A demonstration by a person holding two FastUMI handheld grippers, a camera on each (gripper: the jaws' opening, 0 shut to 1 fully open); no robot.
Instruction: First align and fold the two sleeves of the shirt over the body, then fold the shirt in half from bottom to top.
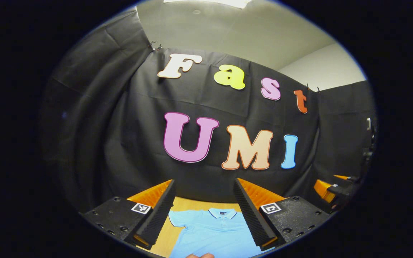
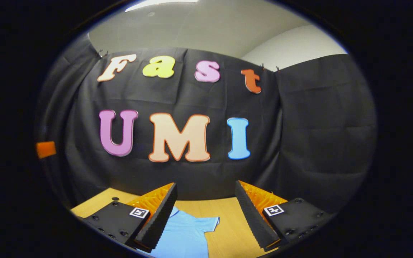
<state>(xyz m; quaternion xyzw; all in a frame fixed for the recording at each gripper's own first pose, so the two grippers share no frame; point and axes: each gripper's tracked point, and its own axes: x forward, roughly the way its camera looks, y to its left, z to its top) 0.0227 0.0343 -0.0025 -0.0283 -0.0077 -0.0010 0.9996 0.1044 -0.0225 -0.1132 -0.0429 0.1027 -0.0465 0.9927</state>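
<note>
While the light blue shirt (image 1: 212,231) lies flat on the wooden surface (image 2: 228,211), sleeves out, nothing's folded: left tongs (image 1: 204,211) and right tongs (image 2: 206,213) hover above, spread, holding nothing.

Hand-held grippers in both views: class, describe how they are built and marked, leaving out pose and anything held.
Each hand-held gripper, left and right, has two long wedge-shaped fingers with ribbed inner faces. Each finger sits on a flat black mounting block with screw holes, backed by orange ridged plastic. Every block carries a small square black-and-white marker tag. No cables are visible.
</note>
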